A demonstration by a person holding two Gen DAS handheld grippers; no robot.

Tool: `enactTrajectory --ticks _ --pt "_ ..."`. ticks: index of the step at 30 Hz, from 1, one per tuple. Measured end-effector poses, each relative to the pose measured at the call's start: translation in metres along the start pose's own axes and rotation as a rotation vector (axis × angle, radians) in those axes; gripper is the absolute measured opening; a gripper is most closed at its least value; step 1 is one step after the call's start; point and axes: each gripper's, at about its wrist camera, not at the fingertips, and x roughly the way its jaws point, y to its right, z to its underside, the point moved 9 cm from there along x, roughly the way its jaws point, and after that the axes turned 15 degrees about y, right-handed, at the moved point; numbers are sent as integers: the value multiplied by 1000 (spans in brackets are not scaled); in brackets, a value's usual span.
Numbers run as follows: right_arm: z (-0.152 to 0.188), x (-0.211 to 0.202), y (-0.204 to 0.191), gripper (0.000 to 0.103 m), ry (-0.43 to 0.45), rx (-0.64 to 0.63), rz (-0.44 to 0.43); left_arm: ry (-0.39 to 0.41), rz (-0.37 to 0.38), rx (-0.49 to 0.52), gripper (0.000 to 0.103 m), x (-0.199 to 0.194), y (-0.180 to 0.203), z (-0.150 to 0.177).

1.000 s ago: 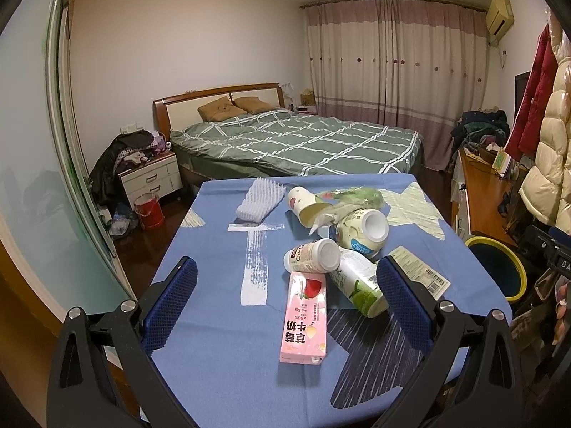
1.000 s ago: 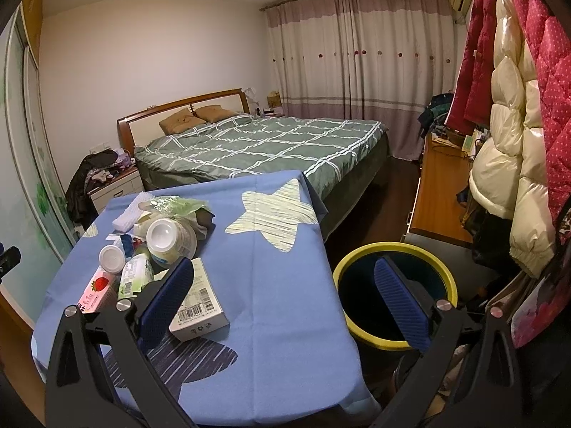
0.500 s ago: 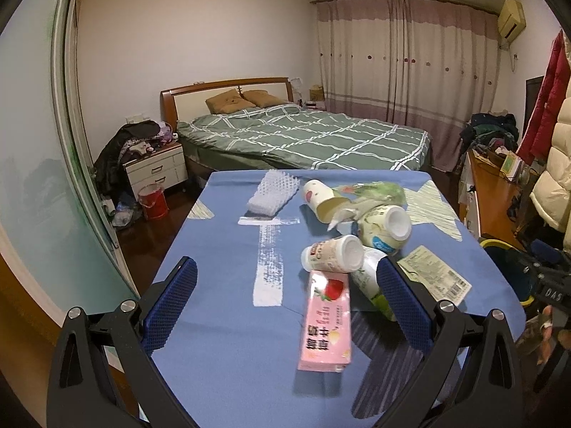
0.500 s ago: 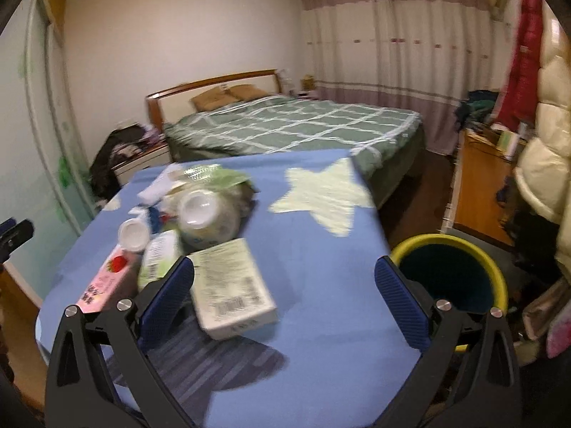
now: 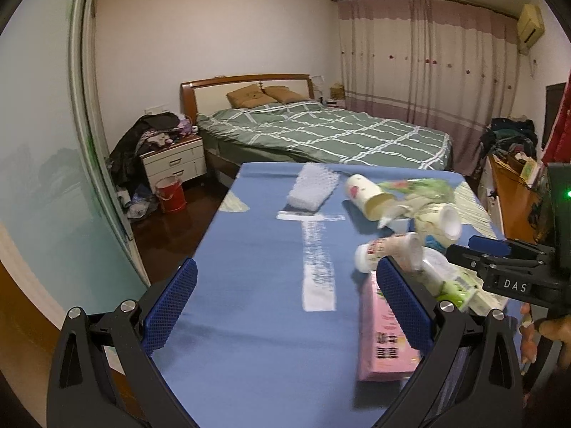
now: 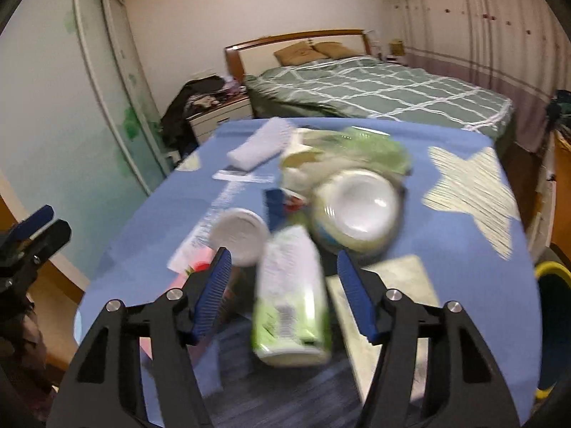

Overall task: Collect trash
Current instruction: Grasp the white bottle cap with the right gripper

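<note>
While the right gripper (image 6: pixel 283 289) comes in low over the blue table (image 6: pixel 446 249), its jaws have just been closing and now stand about half way apart. A green and white bottle (image 6: pixel 291 296) lies on its side between the blue pads (image 6: pixel 214 292), w/ a gap on both sides, so the pads do not press on it yet. The right view is blurry, so small print can't be read.

Just behind the bottle sits a round white tub (image 6: pixel 357 210) tipped toward the camera. Next to it, on the left, is a small bottle w/ a white cap (image 6: pixel 239 235). A flat pale box (image 6: pixel 385 299) lies under the right pad. A pink carton (image 5: pixel 387 324) lies flat near the front edge of the table, touching the pile. Farther back are a tipped paper cup (image 5: pixel 367 196), a crumpled green wrapper (image 6: pixel 367 146) and a white foam sleeve (image 5: pixel 312 190).

At the right edge of the right view, a yellow-rimmed bin (image 6: pixel 551 274) stands on the floor beside the table.

The left gripper (image 5: pixel 285 306) is wide apart w/ nothing in it. It hangs over the near left part of the table, and its right pad is in front of the pink carton. In the left view a hand (image 5: pixel 553 331) shows at the far right, holding the other tool. A bed (image 5: pixel 321 132) w/ a green cover is behind the table.
</note>
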Motion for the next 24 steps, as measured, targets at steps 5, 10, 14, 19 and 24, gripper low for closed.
enactTrajectory --ticks 5,10,14,19,24 --pt "-1 30 -13 60 -31 -12 -24 -11 -1 -4 99 11 -10 5" --pt "7 47 -20 60 -76 -1 -51 -18 8 0 99 14 -10 11" --pt "11 59 -24 60 -82 -13 -47 -30 21 5 99 20 -4 15" --pt "11 67 -27 60 -91 -25 -52 -32 35 15 99 20 3 17" --pt "14 72 -36 46 -103 -45 -63 -28 41 20 99 18 9 15"
